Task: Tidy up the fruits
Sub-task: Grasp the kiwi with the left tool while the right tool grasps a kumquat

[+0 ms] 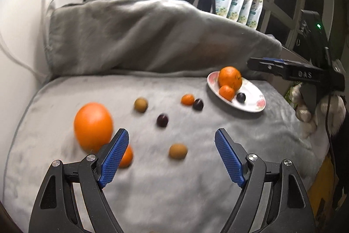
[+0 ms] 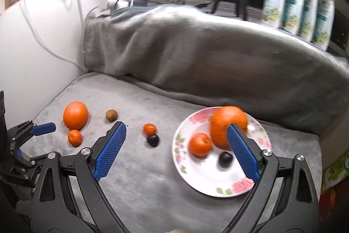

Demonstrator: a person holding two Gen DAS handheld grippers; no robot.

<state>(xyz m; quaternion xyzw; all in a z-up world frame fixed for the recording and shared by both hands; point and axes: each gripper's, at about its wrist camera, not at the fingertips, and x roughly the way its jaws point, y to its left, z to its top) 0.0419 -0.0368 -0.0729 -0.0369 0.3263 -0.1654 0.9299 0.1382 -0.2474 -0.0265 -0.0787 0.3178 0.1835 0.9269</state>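
Both hand-held grippers gape empty: I'd centre my left hand-held gripper [image 1: 171,139] on the kiwi [image 1: 178,151] lower-centre before closing, then carry it to the plate [image 1: 250,105] at right.

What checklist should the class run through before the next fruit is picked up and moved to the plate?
1. Left gripper open with nothing between its pads: ok.
2. Right gripper open and holding nothing: ok.
3. Plate has bare room beside its large orange, small orange and plum: ok.
4. Loose fruit in clear sight on the grey blanket, such as the brown fruit: ok.
5. Nothing lies on top of the loose plum: ok.
6. Image sharp enough for aiming: not ok, blurred.
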